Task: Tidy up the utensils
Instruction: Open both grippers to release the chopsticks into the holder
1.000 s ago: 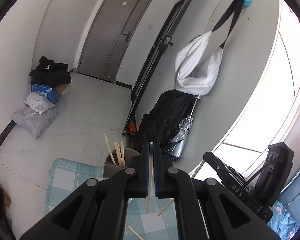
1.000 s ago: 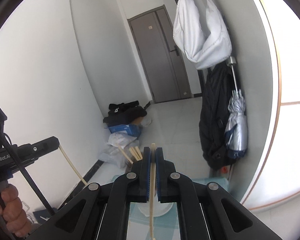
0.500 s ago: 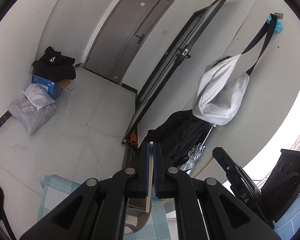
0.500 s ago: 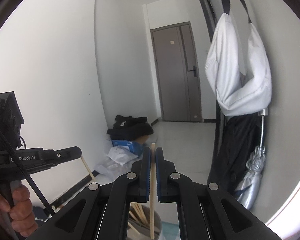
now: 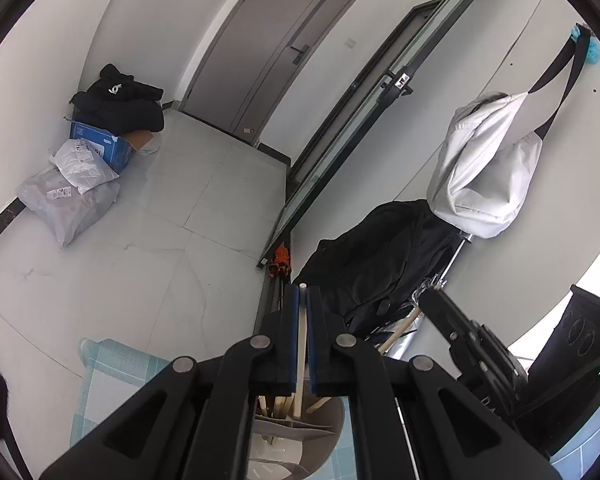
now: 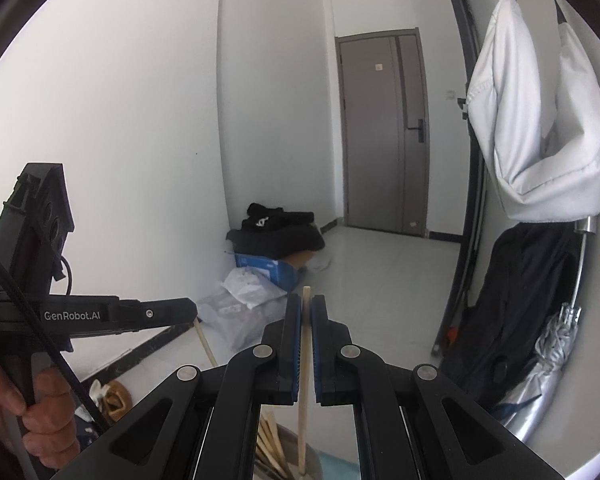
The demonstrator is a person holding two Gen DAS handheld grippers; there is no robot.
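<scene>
My left gripper is shut on a pale wooden chopstick held upright. Its lower end dips into a grey divided utensil holder just below the fingers, where several chopsticks stand. My right gripper is shut on a second chopstick, which hangs down to the same holder beside more chopsticks. In the left wrist view the right gripper comes in from the right. The right wrist view has the left gripper at the left, gripped by a hand.
The holder stands on a teal checked cloth. Beyond it lies a tiled floor with parcels and a blue box by the wall. A white bag, a black jacket and an umbrella hang at the right.
Both grippers have swung over the holder, which has gone from ahead on the cloth to right beneath the fingers. Each chopstick stays gripped, and both views have rolled.
</scene>
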